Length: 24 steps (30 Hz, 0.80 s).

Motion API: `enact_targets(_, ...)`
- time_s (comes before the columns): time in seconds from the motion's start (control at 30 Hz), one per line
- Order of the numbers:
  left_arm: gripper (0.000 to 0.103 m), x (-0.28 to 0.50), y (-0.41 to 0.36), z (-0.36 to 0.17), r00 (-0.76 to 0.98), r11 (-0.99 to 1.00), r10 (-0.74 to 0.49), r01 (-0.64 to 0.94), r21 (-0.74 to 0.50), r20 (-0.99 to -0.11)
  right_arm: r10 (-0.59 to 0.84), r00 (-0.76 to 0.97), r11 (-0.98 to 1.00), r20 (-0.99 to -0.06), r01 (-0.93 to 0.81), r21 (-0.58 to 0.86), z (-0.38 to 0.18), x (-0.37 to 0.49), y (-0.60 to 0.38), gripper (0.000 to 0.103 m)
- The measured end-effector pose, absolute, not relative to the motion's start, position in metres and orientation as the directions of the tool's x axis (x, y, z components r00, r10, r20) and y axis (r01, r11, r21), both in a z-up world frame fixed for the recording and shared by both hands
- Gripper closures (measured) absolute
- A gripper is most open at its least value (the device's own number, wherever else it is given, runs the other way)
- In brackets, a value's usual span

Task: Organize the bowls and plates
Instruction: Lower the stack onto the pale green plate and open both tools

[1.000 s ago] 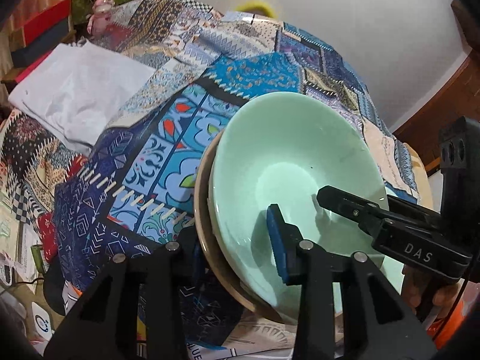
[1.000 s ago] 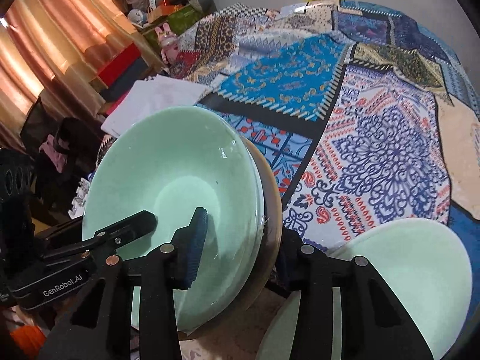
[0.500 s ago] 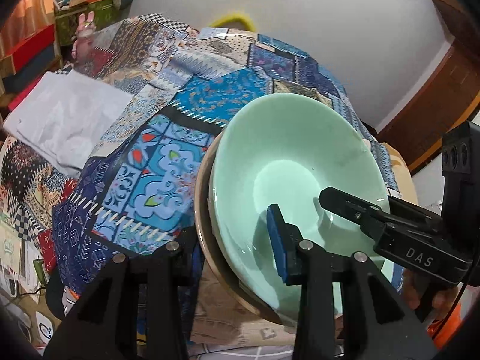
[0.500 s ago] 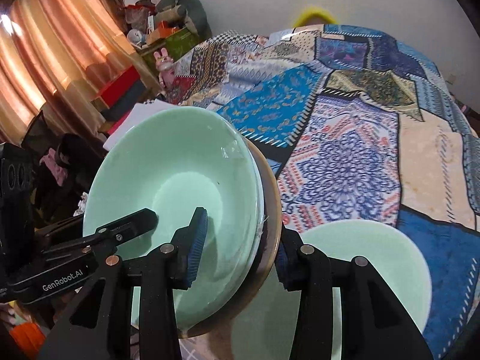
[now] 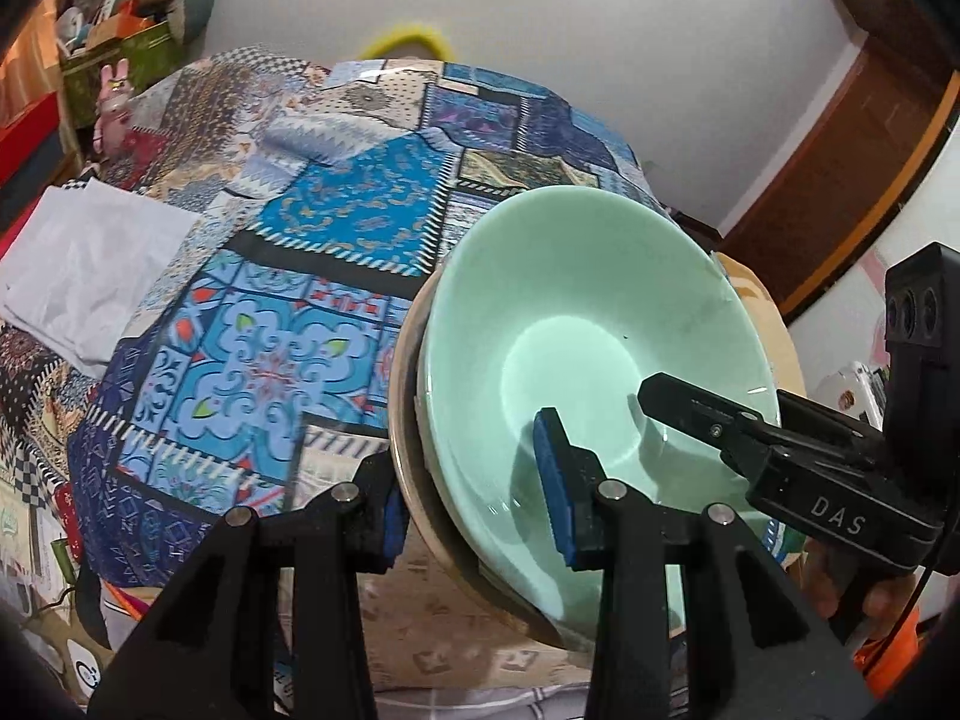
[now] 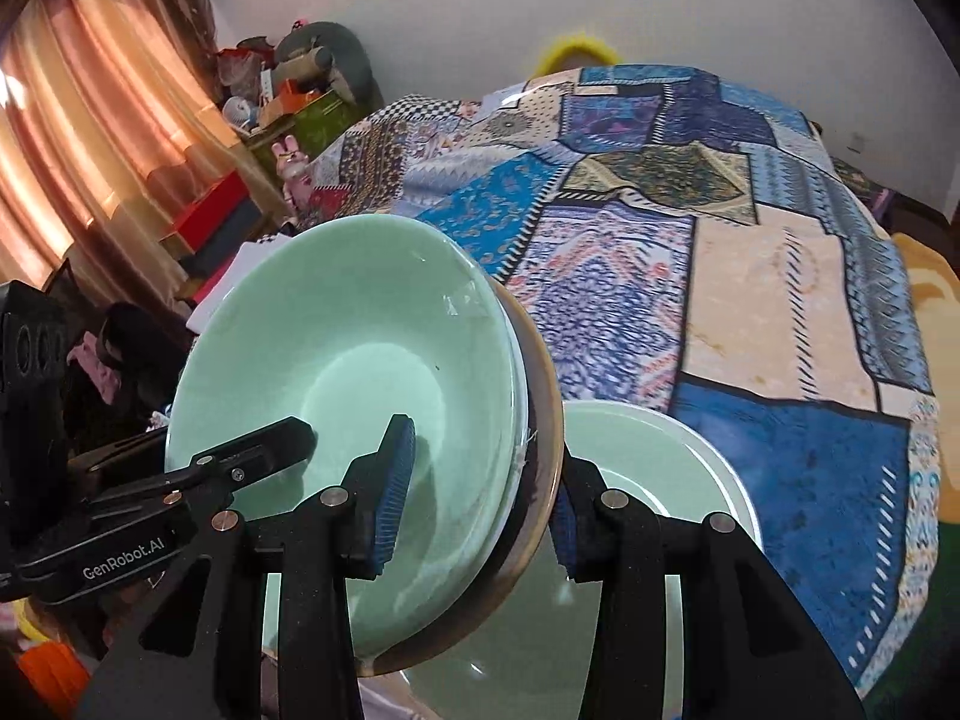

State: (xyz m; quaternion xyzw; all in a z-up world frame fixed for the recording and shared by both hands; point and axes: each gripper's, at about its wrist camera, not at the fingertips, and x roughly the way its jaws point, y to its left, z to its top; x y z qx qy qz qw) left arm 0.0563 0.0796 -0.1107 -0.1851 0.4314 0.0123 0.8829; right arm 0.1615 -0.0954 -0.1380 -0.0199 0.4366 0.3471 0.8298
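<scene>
My left gripper [image 5: 474, 516] and right gripper [image 6: 480, 498] each pinch the stacked bowls [image 5: 576, 324] by opposite rims, lifted and tilted; another green bowl [image 6: 678, 480] sits below my right fingers.

Around my work area: patchwork cloth and room clutter

I see a blue patchwork bedspread [image 6: 708, 252] spread wide, a folded white cloth [image 5: 90, 264] on its left edge, a pink bunny toy [image 5: 114, 114] beside a green box [image 5: 120, 63] of odds and ends, orange curtains [image 6: 90, 138], red boxes [image 6: 216, 210], a yellow ring-shaped object [image 5: 408, 39] against the white wall [image 5: 630, 30], and a brown wooden door [image 5: 840, 156].
</scene>
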Motion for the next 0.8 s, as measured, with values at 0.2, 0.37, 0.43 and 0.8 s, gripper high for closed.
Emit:
enact_targets(0.2, 0.065, 0.063, 0.054, -0.108, 0.617, 0.943, -0.154, -0.143, -0.302, -0.772, 0.552, 0.397, 0.775, -0.733, -0.568, 0.276, -0.137, 0.161, -0.119, 0.066)
enact_targets(0.37, 0.065, 0.069, 0.033, -0.11, 0.596, 0.951, -0.166, -0.114, -0.288, -0.786, 0.548, 0.402, 0.786, -0.733, -0.547, 0.288, -0.141, 0.161, -0.139, 0.066)
enact_targets(0.43, 0.065, 0.072, 0.027, -0.112, 0.588, 0.953, -0.169, -0.106, -0.282, -0.791, 0.55, 0.402, 0.789, -0.732, -0.538, 0.297, -0.144, 0.161, -0.147, 0.066)
enact_targets(0.8, 0.065, 0.085, 0.004, -0.134, 0.528, 0.958, -0.195, -0.08, -0.277, -0.826, 0.54, 0.382, 0.806, -0.75, -0.492, 0.33, -0.165, 0.162, -0.174, 0.066)
